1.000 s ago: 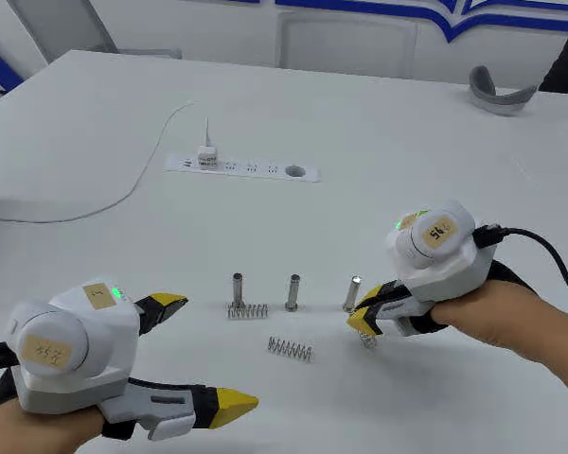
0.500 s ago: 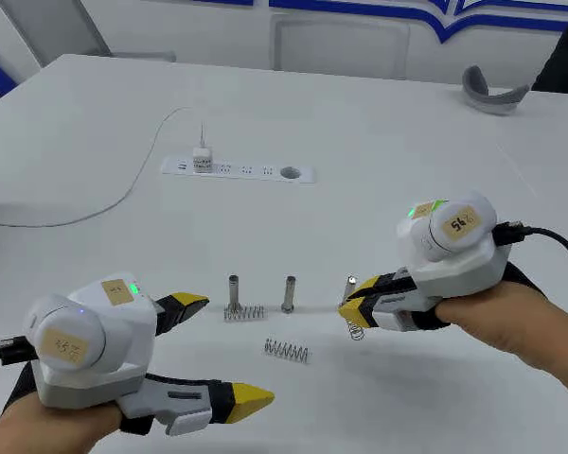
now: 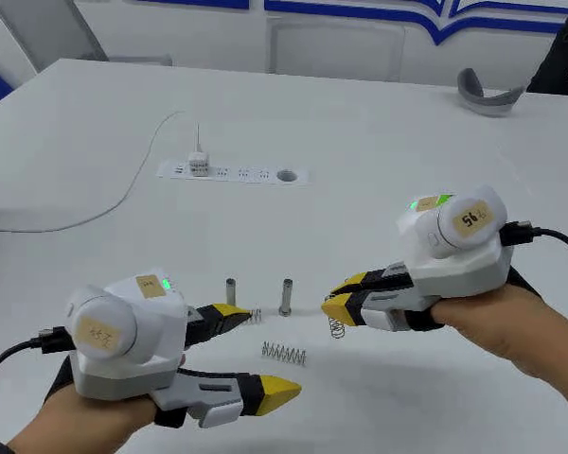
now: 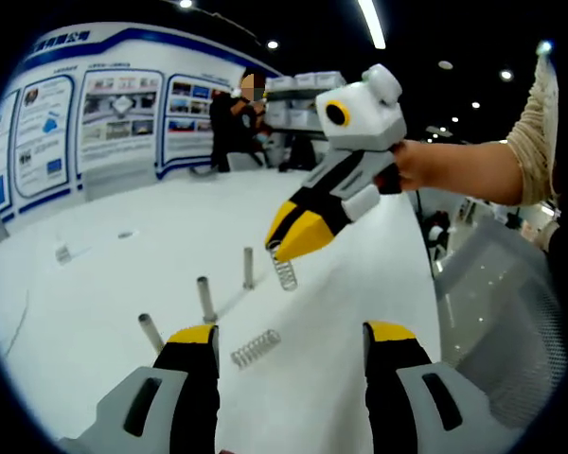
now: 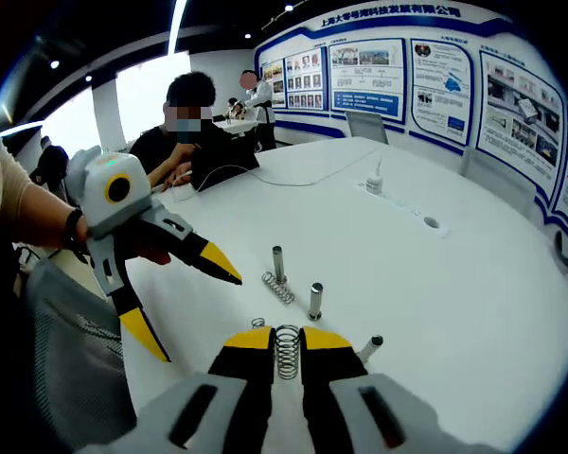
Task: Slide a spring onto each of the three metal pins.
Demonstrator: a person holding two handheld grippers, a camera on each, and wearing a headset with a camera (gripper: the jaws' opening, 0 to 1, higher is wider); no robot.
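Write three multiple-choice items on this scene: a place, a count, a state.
1. Where does the nearer loose spring lie? A. On the table, before the metal pins B. On a pin C. On the floor
2. How many metal pins stand? A. Two B. Three C. Four
3. The right gripper is: A. open, empty B. shut on a spring C. lying down
Key: 1 A, flat on the table; 2 B, the right gripper view shows three; 3 B, its jaws clamp it.
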